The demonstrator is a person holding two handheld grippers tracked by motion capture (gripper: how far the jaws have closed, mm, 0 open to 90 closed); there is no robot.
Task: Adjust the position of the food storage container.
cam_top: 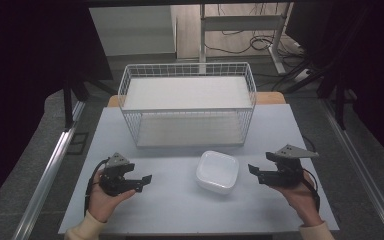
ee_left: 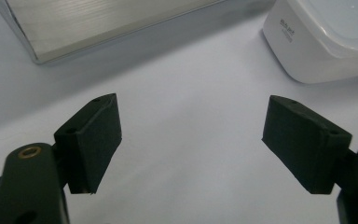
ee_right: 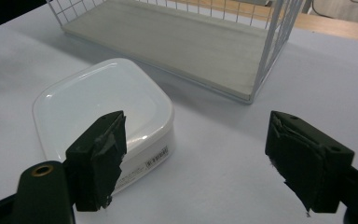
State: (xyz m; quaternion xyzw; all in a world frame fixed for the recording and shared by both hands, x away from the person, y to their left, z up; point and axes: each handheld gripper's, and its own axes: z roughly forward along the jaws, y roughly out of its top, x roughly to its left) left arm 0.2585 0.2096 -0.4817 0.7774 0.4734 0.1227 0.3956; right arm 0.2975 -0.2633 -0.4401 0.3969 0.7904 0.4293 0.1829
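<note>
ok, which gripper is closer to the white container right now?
The right gripper. In the high view its open jaws sit just off the white container, while the left gripper, also open, is farther from it across bare table.

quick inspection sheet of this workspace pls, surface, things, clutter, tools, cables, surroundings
surface: pale table, bare around the things
job's things: white square container lying between the two tools; white wire rack with two shelves behind it, nothing on them
clutter: nothing seen
tools: left tool open, holding nothing; right tool open, holding nothing, aimed toward the container
cables: black cable trailing from the left tool; loose cables on the floor beyond
surroundings: desk frame behind, dark curtains at both sides
</note>
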